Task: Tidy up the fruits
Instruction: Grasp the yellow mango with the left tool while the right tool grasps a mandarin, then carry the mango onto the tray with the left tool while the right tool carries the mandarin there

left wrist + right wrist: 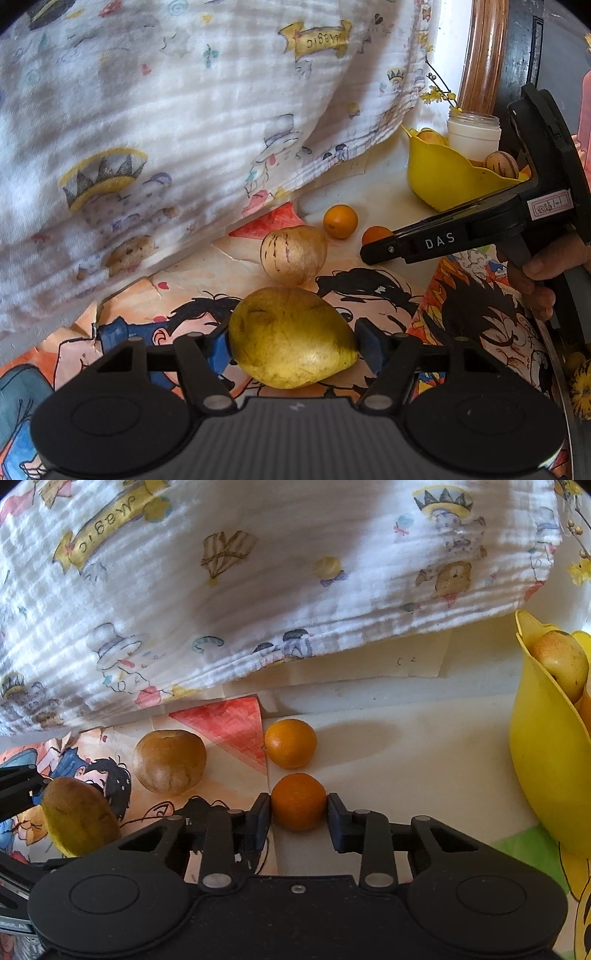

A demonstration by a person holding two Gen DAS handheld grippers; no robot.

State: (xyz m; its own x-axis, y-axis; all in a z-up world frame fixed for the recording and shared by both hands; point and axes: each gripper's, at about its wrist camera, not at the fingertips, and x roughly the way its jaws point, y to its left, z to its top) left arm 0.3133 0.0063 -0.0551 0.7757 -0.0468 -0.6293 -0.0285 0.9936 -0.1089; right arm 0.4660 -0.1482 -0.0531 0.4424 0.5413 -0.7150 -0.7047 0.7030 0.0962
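Note:
My left gripper (293, 341) is shut on a yellow-green pear-shaped fruit (291, 338), held just above the cartoon-print mat; the fruit also shows in the right wrist view (79, 818). My right gripper (299, 812) is shut on an orange (299, 801) that rests on the white surface; in the left wrist view this orange (375, 234) is partly hidden behind the right gripper. A second orange (291, 743) lies just beyond it. A striped tan melon-like fruit (293, 254) sits on the mat. A yellow bowl (546, 746) at the right holds fruit.
A printed white cloth (166, 129) hangs over the back and left. A white jar (474, 134) with yellow flowers stands behind the yellow bowl (443, 177). A red triangle drawing (231, 723) lies on the mat. A wooden frame (482, 55) stands at the back right.

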